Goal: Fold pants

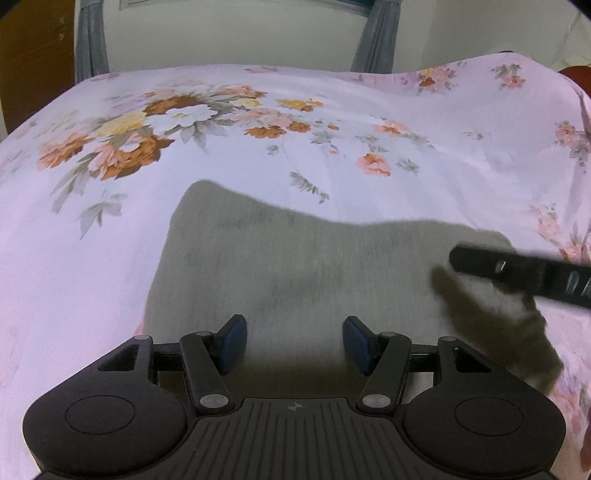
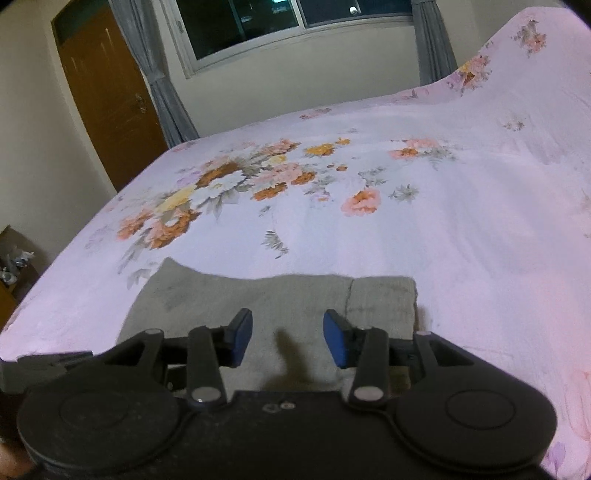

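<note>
Your bed point(image 1: 258, 155), under a pink floral sheet, stretches far beyond both sets of fingers. The folded grey pants point(image 1: 303, 266) lie flat on it, just ahead of and beneath them. Your left gripper point(image 1: 294, 343) and right gripper point(image 2: 288, 341) both have fingers spread, pinching nothing.

The grey pants point(image 2: 280, 306) lie folded flat on the bed point(image 2: 461, 229), near its near edge, on a pink sheet printed with flowers. The right gripper point(image 2: 288, 341) hangs just above the pants with its blue-padded jaws apart and nothing between them. Past the bed's far edge stand a window point(image 2: 295, 22), grey curtains point(image 2: 162, 81) and a brown door point(image 2: 110, 96).
</note>
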Tool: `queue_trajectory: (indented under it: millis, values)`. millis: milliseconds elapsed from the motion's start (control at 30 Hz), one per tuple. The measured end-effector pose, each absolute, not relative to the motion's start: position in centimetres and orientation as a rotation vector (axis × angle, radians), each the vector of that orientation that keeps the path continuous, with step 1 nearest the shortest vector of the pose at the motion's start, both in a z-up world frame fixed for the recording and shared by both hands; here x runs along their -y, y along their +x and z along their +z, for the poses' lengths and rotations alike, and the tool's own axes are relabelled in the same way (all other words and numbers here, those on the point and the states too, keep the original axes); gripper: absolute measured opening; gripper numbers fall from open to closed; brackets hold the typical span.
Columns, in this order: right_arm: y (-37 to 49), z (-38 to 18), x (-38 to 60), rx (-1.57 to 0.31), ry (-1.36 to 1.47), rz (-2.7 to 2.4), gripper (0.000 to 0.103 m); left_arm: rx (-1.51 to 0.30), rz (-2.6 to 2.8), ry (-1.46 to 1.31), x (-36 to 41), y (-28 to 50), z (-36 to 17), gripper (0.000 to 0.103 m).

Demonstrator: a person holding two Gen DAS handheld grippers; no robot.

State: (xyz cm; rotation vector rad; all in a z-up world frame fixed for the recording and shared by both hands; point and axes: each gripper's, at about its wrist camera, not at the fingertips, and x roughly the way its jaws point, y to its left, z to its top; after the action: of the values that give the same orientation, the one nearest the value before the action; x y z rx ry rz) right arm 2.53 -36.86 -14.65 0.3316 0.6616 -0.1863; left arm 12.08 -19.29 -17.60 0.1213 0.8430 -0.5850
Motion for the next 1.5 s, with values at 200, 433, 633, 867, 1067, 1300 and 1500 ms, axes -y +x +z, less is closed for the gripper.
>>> queue_trajectory:
  millis: [200, 433, 633, 867, 1067, 1300, 1500]
  values:
    - [4.1, -15.4, 37.4, -0.674, 0.337, -0.182, 0.043, -0.831, -0.580, 0.130, 21.3, 15.3, -17.8, 0.059]
    - [6.0, -17.5, 37.6, -0.734, 0.235, -0.209, 0.042, -0.849, -0.565, 0.132, 22.7, 17.4, -18.8, 0.059]
    - [6.1, -17.4, 37.2, -0.745, 0.232, -0.213, 0.042, -0.852, -0.564, 0.145, 22.5, 16.7, -18.9, 0.059]
    - [2.3, -15.4, 35.5, -0.685, 0.249, -0.193, 0.044, -0.804, -0.579, 0.178, 20.6, 12.6, -18.1, 0.059]
    - [-0.6, -16.6, 34.5, -0.704, 0.266, -0.184, 0.044, -0.828, -0.581, 0.125, 18.6, 9.3, -18.2, 0.059]
    - [-2.6, -16.2, 33.3, -0.737, 0.265, -0.180, 0.044, -0.828, -0.587, 0.126, 17.3, 5.9, -18.4, 0.059]
    - [-4.3, -15.4, 32.1, -0.731, 0.245, -0.206, 0.045, -0.815, -0.575, 0.107, 16.3, 4.2, -18.2, 0.059]
